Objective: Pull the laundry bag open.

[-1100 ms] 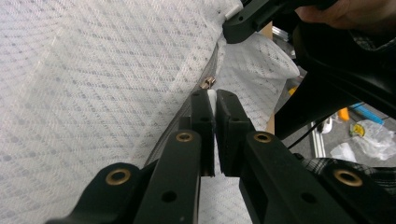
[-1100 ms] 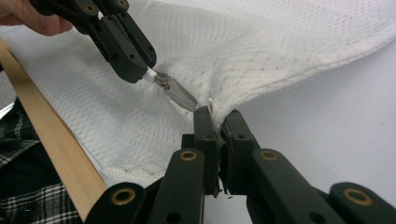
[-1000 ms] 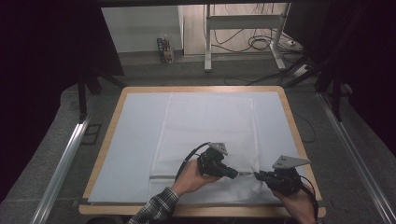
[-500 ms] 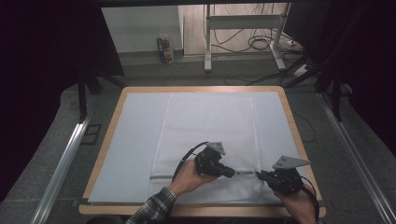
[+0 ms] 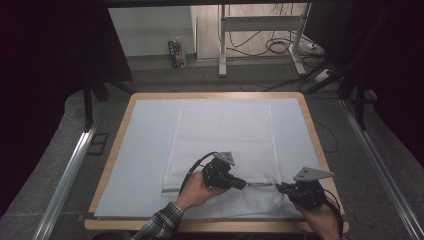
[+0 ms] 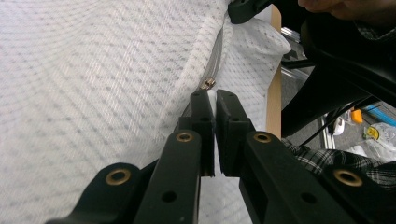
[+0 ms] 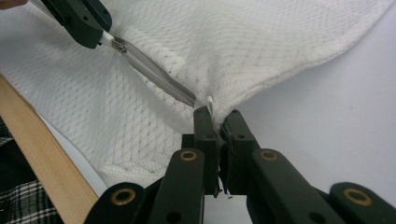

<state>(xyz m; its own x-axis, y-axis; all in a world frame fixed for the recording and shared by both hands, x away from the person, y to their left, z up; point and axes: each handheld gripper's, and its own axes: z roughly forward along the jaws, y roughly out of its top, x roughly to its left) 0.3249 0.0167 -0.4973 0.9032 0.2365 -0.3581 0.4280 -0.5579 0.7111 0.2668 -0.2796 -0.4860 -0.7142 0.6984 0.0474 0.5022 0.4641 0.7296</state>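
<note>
A white mesh zippered laundry bag (image 5: 222, 150) lies flat on the pale-blue-covered worktop (image 5: 140, 150), its grey zipper (image 7: 156, 74) running along the near end. The bag is light, limp and prone to bunching, so it is best held by the zipper pull and the fabric tab at the zipper's end. The left claw (image 5: 243, 184) is clamped on the white zipper pull (image 6: 211, 100); the right claw (image 5: 278, 187) pinches the bag's corner tab (image 7: 210, 105). Compared with a second ago, the left claw sits a touch nearer the right.
</note>
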